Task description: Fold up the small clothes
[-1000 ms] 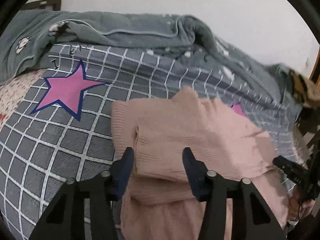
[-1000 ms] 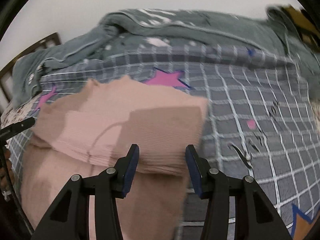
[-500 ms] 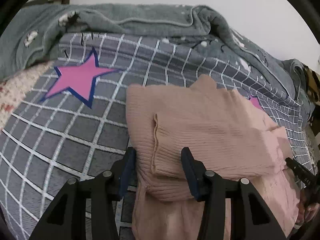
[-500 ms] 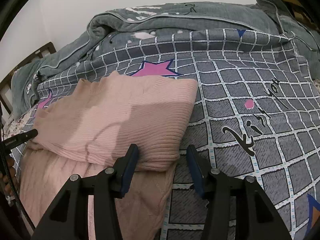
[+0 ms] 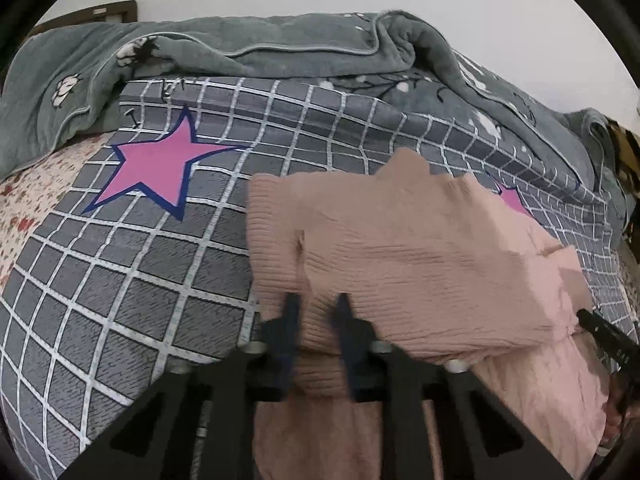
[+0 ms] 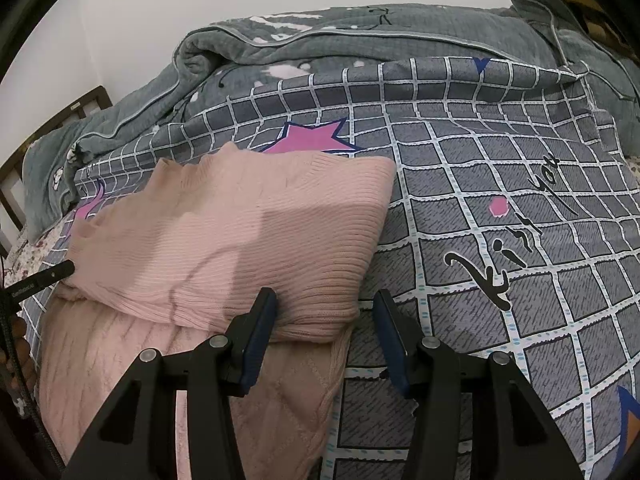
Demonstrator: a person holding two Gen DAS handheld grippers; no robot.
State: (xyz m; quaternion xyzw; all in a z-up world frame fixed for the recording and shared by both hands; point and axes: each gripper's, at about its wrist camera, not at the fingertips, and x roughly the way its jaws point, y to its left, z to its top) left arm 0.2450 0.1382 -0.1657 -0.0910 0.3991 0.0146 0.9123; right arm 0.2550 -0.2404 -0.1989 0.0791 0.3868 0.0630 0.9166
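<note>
A pink ribbed knit garment (image 5: 400,264) lies on the bed, its upper half folded over its lower part; it also shows in the right wrist view (image 6: 240,240). My left gripper (image 5: 316,312) has its jaws closing on the folded near edge at the garment's left corner, with cloth between them. My right gripper (image 6: 326,308) is open, its jaws on either side of the folded edge's right corner, the left jaw over the cloth. The right gripper's tip (image 5: 600,332) shows at the garment's right side.
The bed has a grey checked sheet (image 6: 500,280) with pink stars (image 5: 160,164) and black lettering (image 6: 504,248). A grey-green quilt (image 5: 260,48) is bunched along the far side against the wall. A wooden bed frame (image 6: 52,120) stands at the left.
The left gripper's jaws have narrowed onto the folded edge of the garment. The right gripper has stayed open and moved slightly closer to the fold's right corner.
</note>
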